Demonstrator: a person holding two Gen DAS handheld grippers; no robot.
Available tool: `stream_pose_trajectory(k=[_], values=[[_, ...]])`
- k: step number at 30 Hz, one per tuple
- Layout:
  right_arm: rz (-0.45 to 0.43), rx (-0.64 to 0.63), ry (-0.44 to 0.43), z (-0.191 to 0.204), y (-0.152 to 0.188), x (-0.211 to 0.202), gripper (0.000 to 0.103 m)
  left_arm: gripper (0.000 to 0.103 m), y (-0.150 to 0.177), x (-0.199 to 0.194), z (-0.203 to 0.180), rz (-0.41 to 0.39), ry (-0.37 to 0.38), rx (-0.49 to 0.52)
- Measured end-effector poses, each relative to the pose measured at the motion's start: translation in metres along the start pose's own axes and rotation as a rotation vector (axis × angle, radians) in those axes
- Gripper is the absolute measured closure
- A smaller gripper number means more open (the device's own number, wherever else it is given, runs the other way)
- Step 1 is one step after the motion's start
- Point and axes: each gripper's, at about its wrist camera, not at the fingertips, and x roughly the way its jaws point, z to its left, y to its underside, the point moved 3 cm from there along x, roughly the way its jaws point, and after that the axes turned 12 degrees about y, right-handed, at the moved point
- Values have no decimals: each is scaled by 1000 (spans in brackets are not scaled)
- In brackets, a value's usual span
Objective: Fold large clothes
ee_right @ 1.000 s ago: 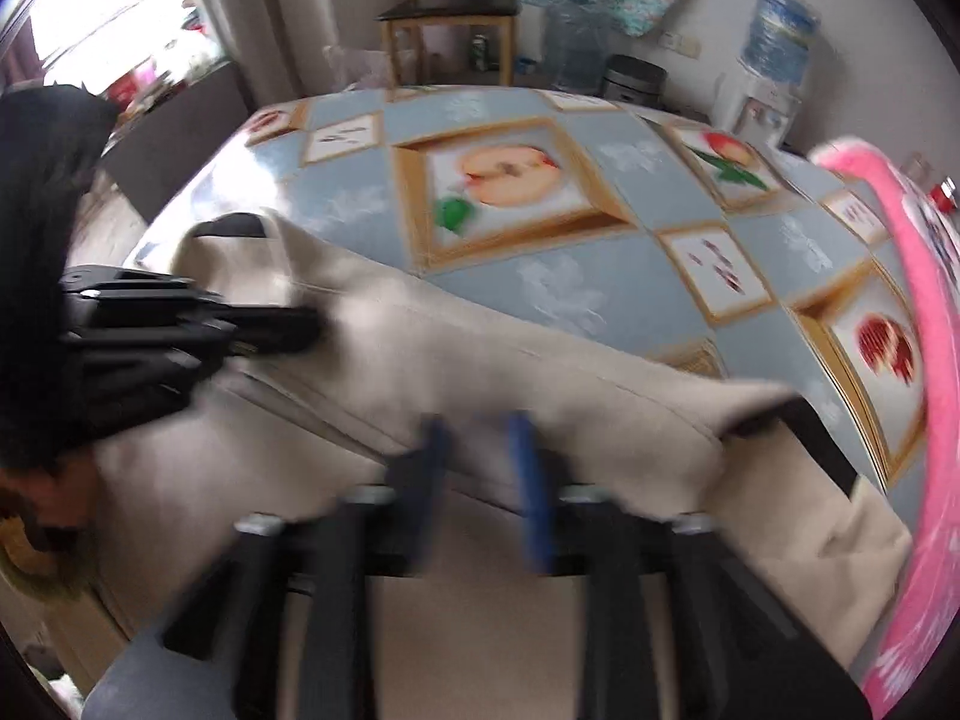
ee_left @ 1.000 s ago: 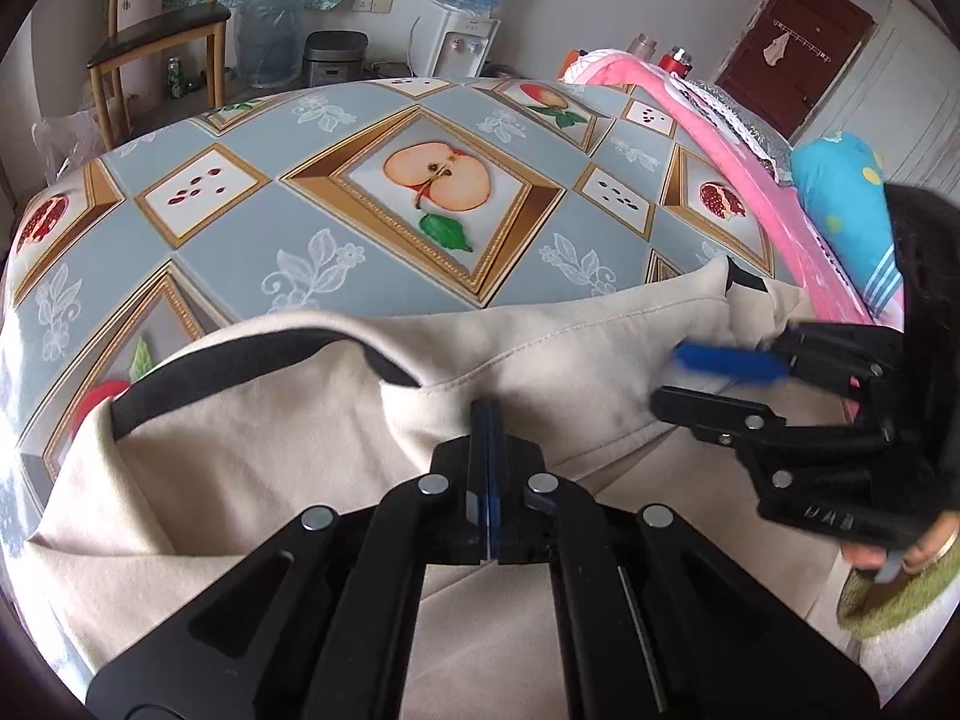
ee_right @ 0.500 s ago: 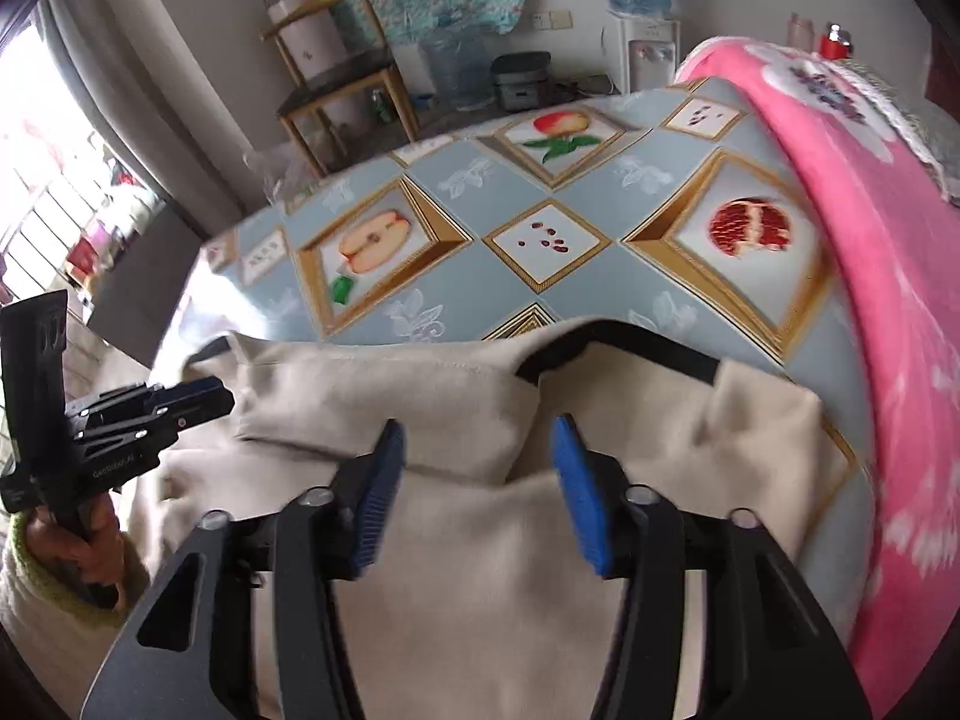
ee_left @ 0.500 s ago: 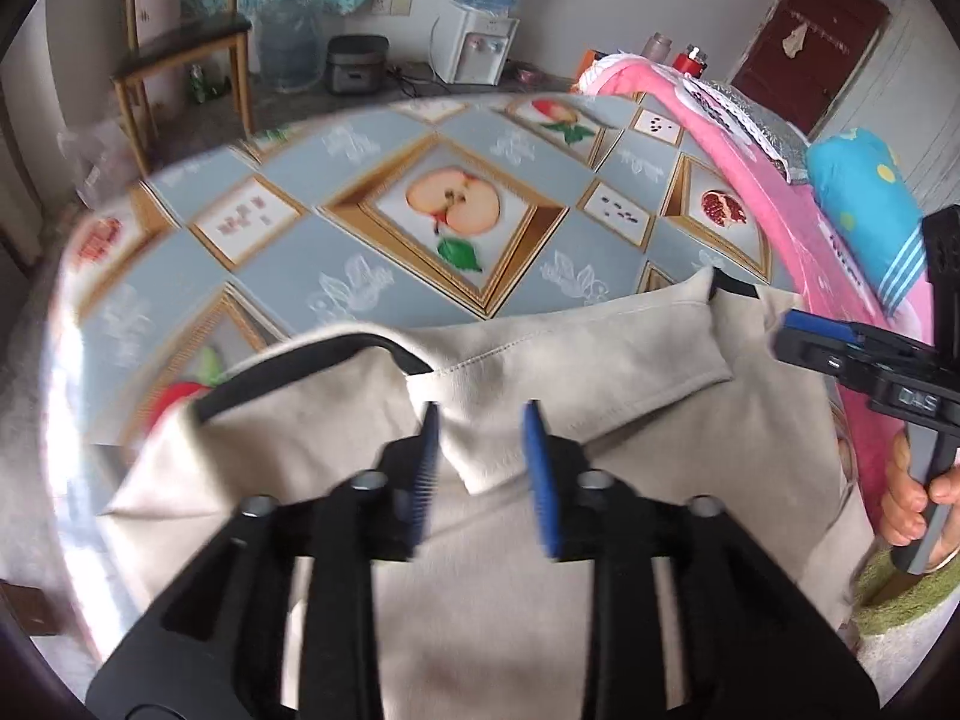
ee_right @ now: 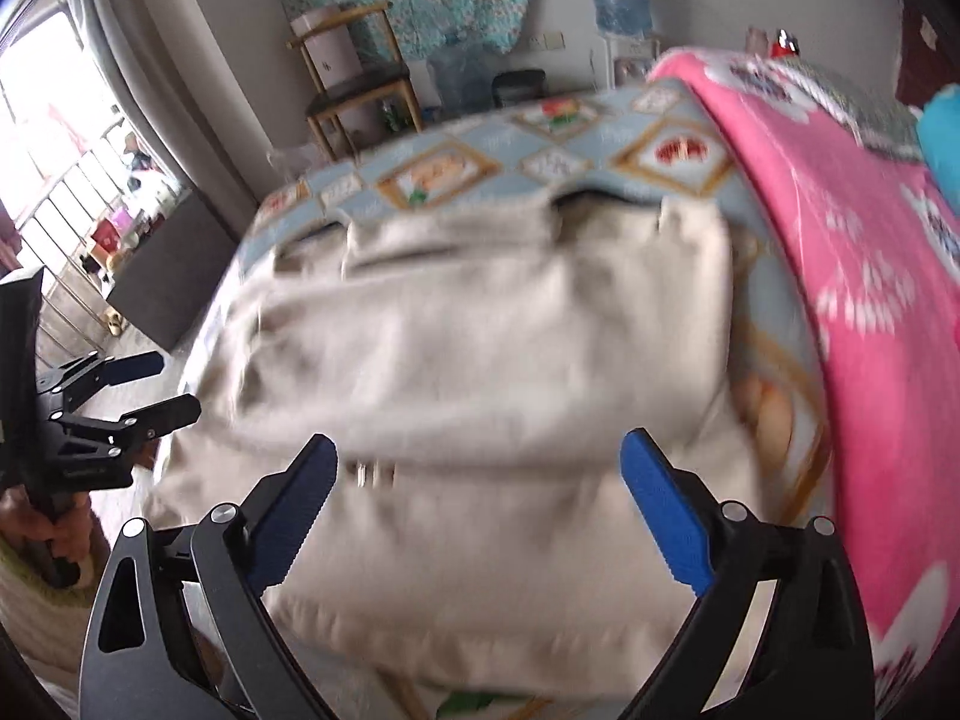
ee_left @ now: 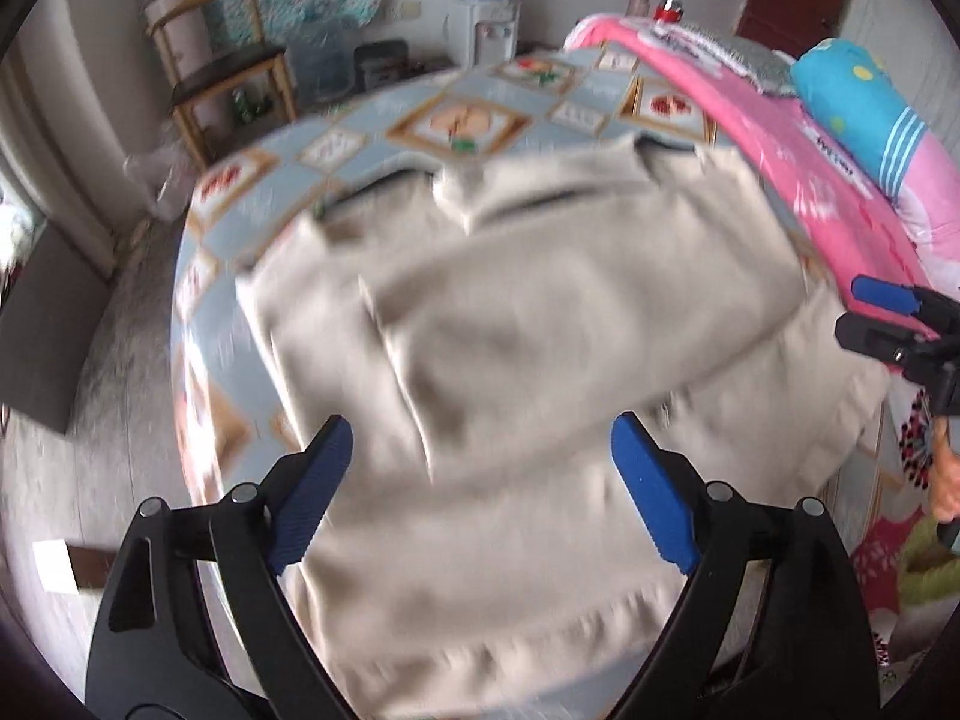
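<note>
A large beige garment with dark trim lies folded on the bed's blue fruit-patterned sheet; it also shows in the right wrist view. Its upper part is laid back over the lower part. My left gripper is open and empty, raised above the garment's near hem. My right gripper is open and empty, also above the near hem. Each gripper shows in the other's view, the right one at the garment's right side, the left one at its left side. Both views are blurred.
A pink blanket and a blue pillow lie along the bed's right side. A wooden chair, a water dispenser and water bottles stand by the far wall. Floor lies left of the bed.
Both grippers opened, let go of the garment's collar edge and pulled back and up. The folded-over part now lies on the garment.
</note>
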Motion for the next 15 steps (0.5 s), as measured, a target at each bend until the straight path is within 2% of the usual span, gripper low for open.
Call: stream_pose_trajectory(k=[2,7,13,15], values=[[21,-13,30,7,19,5,10,19,21,6,-4,16,-13,-37],[87,-7,26,17,48,18,10,19,57,24,-13,43,-59,-62],[102,-51,84,23,66,33,10,18,77,47,-14,75,-98,-79],[112,-47,97,22,69,42,10,13,79,49,-12,54,-105,-87]])
